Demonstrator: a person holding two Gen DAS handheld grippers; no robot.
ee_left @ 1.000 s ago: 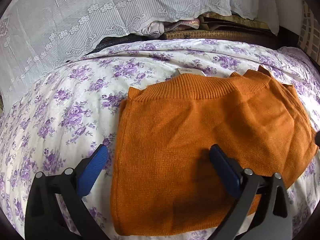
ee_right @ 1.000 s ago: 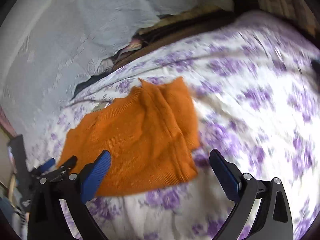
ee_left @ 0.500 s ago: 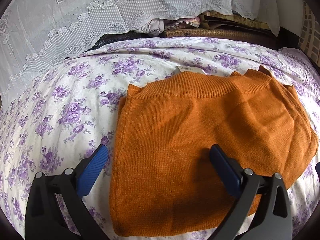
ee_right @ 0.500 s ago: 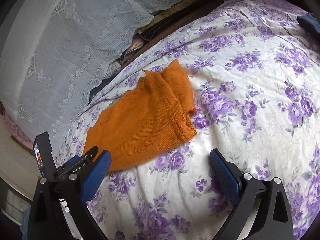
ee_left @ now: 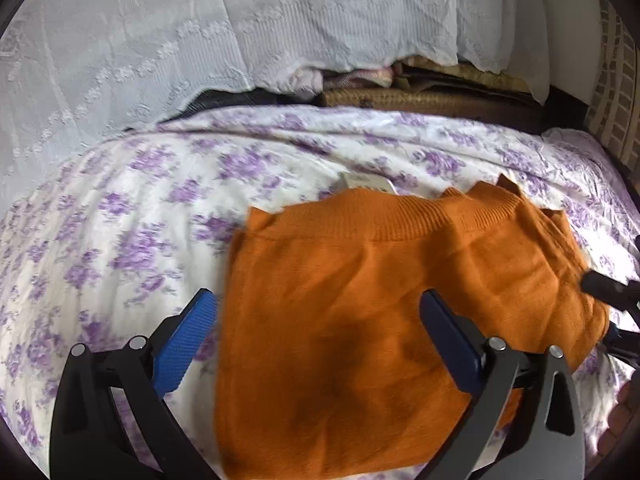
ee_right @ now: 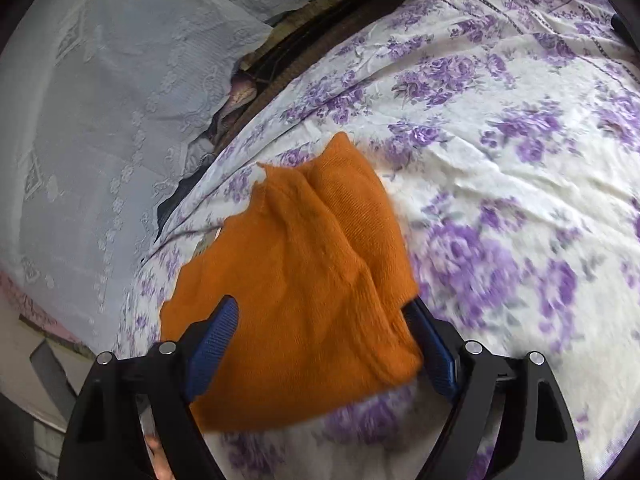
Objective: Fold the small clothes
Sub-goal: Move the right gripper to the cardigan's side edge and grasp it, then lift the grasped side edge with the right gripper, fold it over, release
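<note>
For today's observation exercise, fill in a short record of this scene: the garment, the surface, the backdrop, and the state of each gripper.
garment: orange knit sweater, partly folded, lying flat
surface: bedsheet with purple flowers
backdrop: white lace cloth behind the bed
left gripper: open, straddling the sweater's left edge
right gripper: open, its fingers either side of the sweater's corner
tag: pale label at the ribbed edge

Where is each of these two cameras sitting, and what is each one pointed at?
Left wrist view: on the left gripper, looking along its open blue fingers at the orange sweater on the floral bedsheet; the other gripper's tip shows at the right edge.
Right wrist view: on the right gripper, open around the sweater's near edge; its two fingers show.
Shared: the sweater, the bedsheet and the white lace cloth behind.
</note>
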